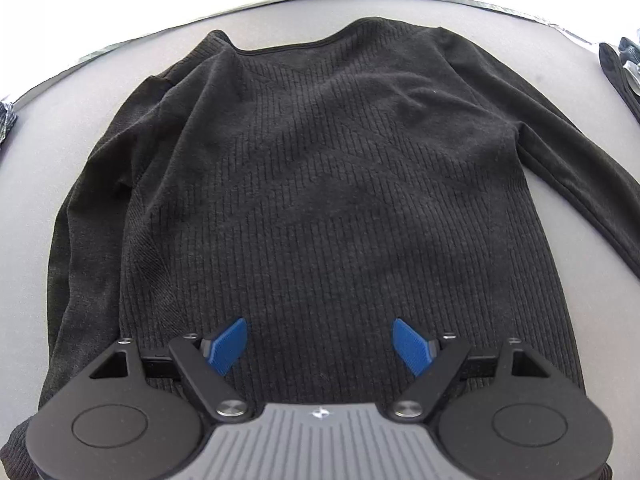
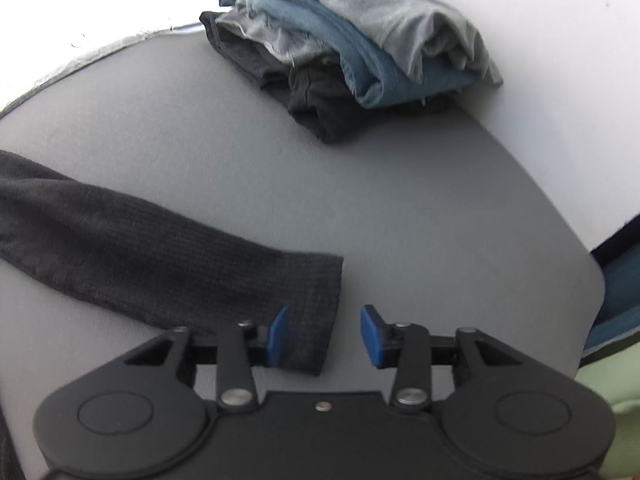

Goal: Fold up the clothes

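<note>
A dark grey ribbed knit sweater lies flat on the grey table, neckline at the far side, hem toward me. Its left sleeve is folded in over the body; its right sleeve stretches out to the right. My left gripper is open and empty, hovering above the sweater's hem. In the right wrist view the right sleeve lies across the table, its cuff between my fingers. My right gripper is open over the cuff end, the left pad above the fabric.
A pile of folded clothes, light grey, blue and black, sits at the far right of the table. The table's rounded right edge is near. A patterned cloth lies at the far left edge.
</note>
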`<state>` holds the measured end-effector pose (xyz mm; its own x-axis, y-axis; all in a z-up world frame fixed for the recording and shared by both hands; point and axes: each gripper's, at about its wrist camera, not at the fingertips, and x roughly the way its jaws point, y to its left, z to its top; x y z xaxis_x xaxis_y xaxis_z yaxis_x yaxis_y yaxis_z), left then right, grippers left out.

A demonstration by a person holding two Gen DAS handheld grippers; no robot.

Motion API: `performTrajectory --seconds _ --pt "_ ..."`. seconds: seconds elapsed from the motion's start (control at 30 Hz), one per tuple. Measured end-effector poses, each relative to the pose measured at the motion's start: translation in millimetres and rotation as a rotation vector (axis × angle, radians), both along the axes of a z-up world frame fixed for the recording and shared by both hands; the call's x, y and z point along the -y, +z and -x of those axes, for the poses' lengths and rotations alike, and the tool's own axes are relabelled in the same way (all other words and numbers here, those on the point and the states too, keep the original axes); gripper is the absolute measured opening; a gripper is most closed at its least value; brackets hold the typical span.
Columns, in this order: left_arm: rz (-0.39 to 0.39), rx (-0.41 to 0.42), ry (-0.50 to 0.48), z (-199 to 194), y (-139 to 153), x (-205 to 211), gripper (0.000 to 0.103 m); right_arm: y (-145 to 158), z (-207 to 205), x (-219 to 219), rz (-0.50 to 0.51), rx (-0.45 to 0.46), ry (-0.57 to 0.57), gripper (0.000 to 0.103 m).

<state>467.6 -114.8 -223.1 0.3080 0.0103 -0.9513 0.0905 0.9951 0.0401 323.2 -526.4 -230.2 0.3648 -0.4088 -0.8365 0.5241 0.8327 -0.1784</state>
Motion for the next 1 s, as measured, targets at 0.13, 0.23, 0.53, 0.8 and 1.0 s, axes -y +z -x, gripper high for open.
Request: performTrajectory --seconds 0.13,0.23,0.53,0.8,1.0 --pt "0.023 0.010 0.062 -13.6 -5.6 -14.2 0.081 17.4 -47.3 -23.1 0.030 0.167 0.213 0.059" --pt "0.024 0.017 0.087 -25.4 -9.2 -20.2 0.081 -0.3 -102.3 -40.5 -0.040 0.230 0.418 0.051" --pt "0.088 0.060 0.196 -39.4 -12.3 -37.8 0.086 -45.8 -262.6 -145.9 -0.247 0.292 0.776 0.037" --pt "0.044 0.078 0.141 -43.1 -18.5 -27.4 0.095 -66.0 -300.9 -178.2 -0.119 0.186 0.856 0.001" --pt "0.044 0.074 0.135 -43.6 -20.5 -28.2 0.097 -52.2 -305.4 -157.8 -0.092 0.218 0.708 0.035"
